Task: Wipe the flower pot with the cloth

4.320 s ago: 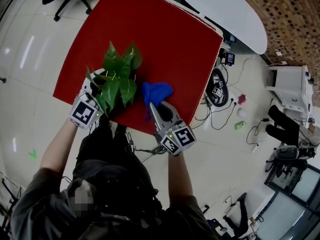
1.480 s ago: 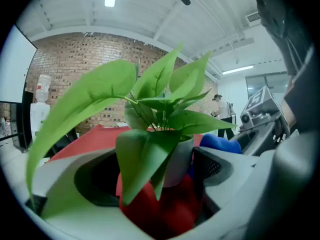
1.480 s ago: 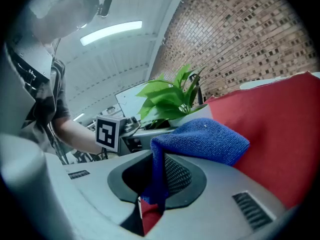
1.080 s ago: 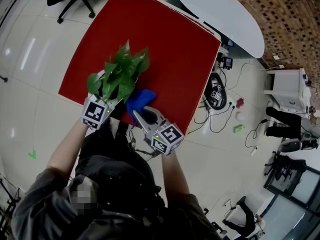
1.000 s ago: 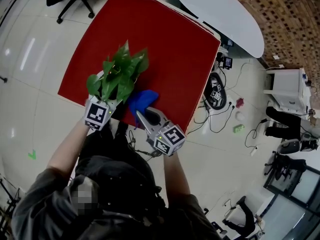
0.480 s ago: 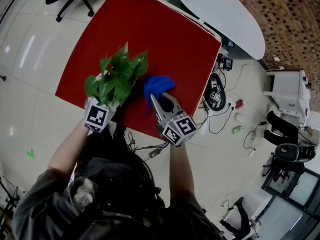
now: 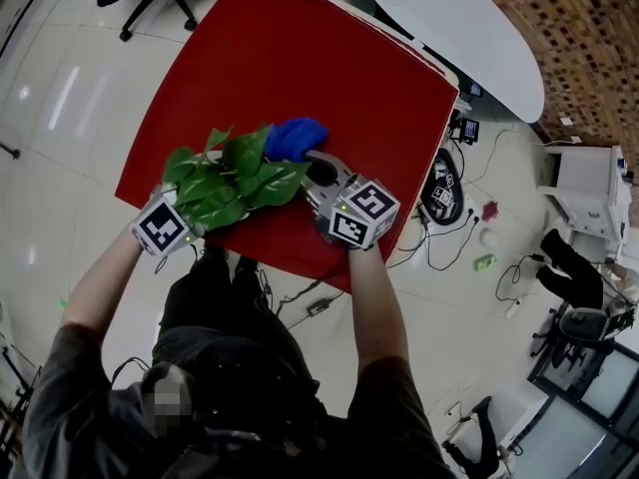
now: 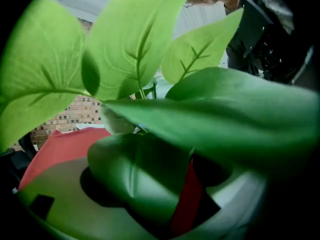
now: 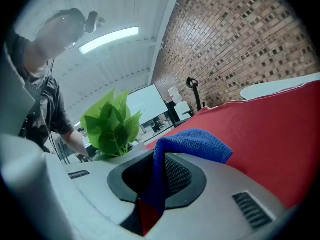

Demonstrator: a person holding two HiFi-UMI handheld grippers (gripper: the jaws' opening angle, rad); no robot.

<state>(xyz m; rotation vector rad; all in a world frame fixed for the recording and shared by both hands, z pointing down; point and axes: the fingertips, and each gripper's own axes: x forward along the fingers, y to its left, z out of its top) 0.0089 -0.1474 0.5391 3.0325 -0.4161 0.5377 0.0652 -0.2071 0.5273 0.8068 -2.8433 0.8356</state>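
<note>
Left gripper grips the potted plant, leaves leaning toward 3 o'clock; right gripper pinches the blue cloth at the plant's 2 o'clock

Red square table — standing on pale glossy floor

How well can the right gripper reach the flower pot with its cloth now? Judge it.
Probably, but not cleanly: the right gripper, shut on the blue cloth, sits right beside the plant, whose leaves hide the pot from it.
</note>
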